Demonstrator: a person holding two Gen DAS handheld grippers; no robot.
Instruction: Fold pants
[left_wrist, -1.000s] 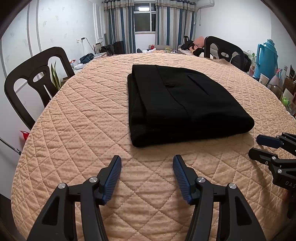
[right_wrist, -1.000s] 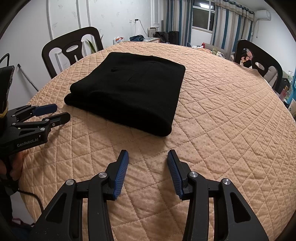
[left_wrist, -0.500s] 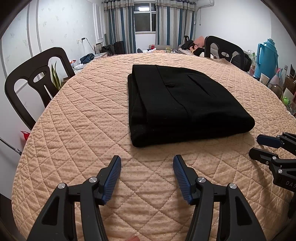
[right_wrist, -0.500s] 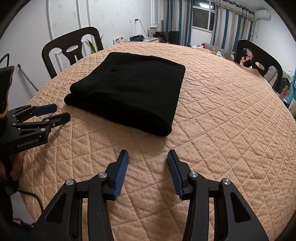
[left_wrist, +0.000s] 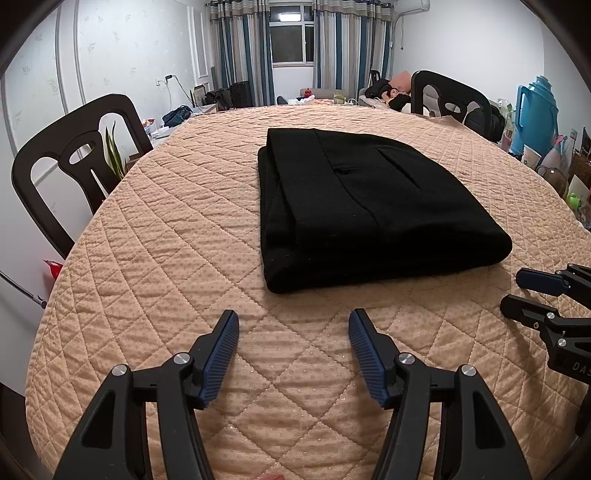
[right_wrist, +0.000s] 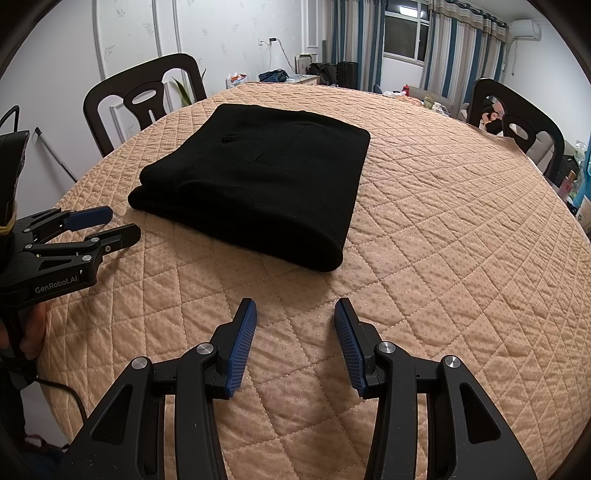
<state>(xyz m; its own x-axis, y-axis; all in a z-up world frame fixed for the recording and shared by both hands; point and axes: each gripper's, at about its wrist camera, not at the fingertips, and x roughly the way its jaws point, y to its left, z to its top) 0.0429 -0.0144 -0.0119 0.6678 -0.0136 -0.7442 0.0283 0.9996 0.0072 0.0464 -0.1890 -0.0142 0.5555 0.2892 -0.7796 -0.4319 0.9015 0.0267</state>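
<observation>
The black pants (left_wrist: 365, 206) lie folded into a thick flat rectangle on the round table with a quilted peach cover (left_wrist: 166, 236); they also show in the right wrist view (right_wrist: 258, 177). My left gripper (left_wrist: 293, 317) is open and empty, held above the cover just short of the pants' near edge; it also shows in the right wrist view (right_wrist: 107, 225). My right gripper (right_wrist: 295, 306) is open and empty, near the pants' near corner; it shows at the right edge of the left wrist view (left_wrist: 517, 291).
Black chairs stand around the table, at the left (left_wrist: 70, 162) and at the far right (left_wrist: 450, 99). A blue thermos jug (left_wrist: 535, 107) and small items stand beyond the table's right edge. A cable (right_wrist: 62, 387) hangs off the near left rim.
</observation>
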